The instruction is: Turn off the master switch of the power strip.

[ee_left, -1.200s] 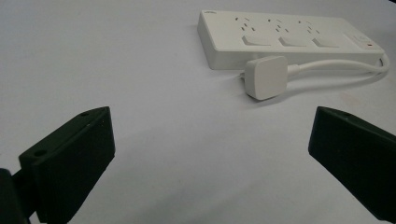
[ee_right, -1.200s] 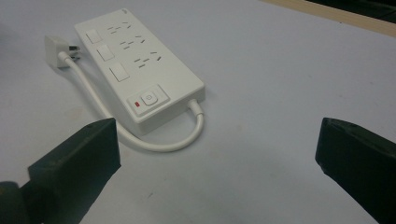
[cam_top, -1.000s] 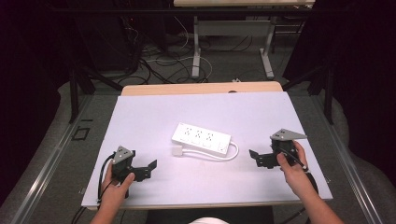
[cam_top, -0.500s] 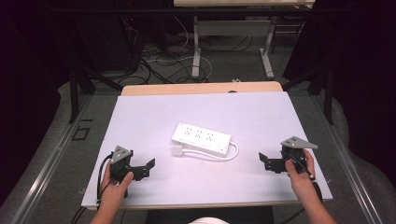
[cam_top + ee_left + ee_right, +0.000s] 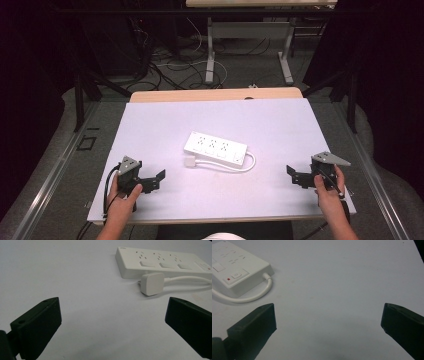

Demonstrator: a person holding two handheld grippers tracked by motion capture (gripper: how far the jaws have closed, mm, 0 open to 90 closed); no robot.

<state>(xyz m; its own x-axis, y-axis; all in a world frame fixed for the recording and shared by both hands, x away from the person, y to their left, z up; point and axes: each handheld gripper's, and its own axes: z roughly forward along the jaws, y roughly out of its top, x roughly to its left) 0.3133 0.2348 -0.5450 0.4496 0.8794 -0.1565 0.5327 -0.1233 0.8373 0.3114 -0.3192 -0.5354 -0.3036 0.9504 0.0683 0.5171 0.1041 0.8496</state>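
Observation:
A white power strip (image 5: 215, 148) lies flat in the middle of the pale table (image 5: 225, 112). Its short cable (image 5: 248, 165) loops round to a white plug (image 5: 190, 162) resting against its near side. My left gripper (image 5: 156, 181) sits at the front left, held in a hand, open and empty, jaws pointing towards the strip. My right gripper (image 5: 295, 177) is at the front right, also open and empty. In the left gripper view the plug (image 5: 152, 283) and strip (image 5: 162, 262) lie ahead of the wide-apart jaws. In the right gripper view the strip's switch end (image 5: 234, 267) and cable (image 5: 249, 298) show at upper left.
A wooden strip (image 5: 215, 94) borders the table's far edge. Beyond it, on the floor, are loose cables (image 5: 170, 65) and the legs of another table (image 5: 210, 50). Dark drapes flank both sides. Bare tabletop surrounds the power strip.
My right gripper has moved rightwards and nearer the table's front edge, away from the power strip. The left gripper has barely shifted. The strip has stayed put.

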